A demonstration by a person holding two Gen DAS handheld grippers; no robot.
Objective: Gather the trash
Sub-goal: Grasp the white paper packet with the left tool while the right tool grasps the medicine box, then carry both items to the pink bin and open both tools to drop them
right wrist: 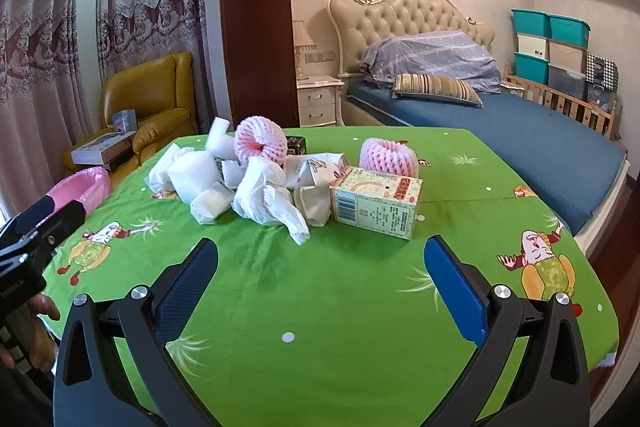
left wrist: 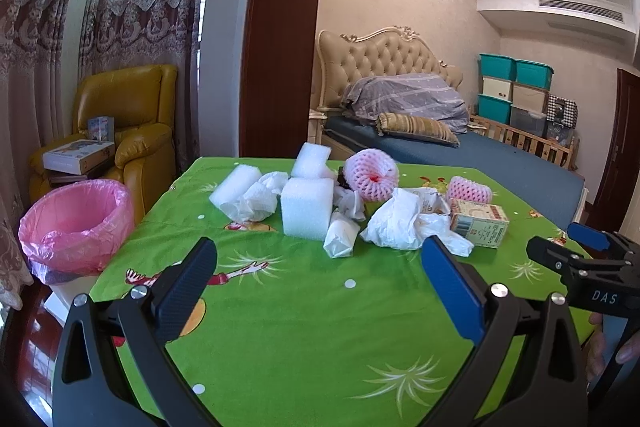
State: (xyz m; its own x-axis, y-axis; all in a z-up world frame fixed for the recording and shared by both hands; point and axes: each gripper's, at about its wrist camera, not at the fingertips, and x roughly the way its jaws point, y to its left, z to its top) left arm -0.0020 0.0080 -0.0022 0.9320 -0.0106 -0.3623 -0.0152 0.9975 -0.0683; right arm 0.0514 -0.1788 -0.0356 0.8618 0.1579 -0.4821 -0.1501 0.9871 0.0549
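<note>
A pile of trash lies on the green tablecloth: white foam blocks, crumpled white tissues, two pink foam fruit nets and a small carton box. The same pile shows in the right wrist view, with the carton nearest and the tissues beside it. My left gripper is open and empty, short of the pile. My right gripper is open and empty, also short of the pile. The right gripper also shows at the right edge of the left wrist view.
A bin with a pink bag liner stands off the table's left edge. A yellow armchair with boxes stands behind it. A bed lies beyond the table, with stacked storage boxes at the far right.
</note>
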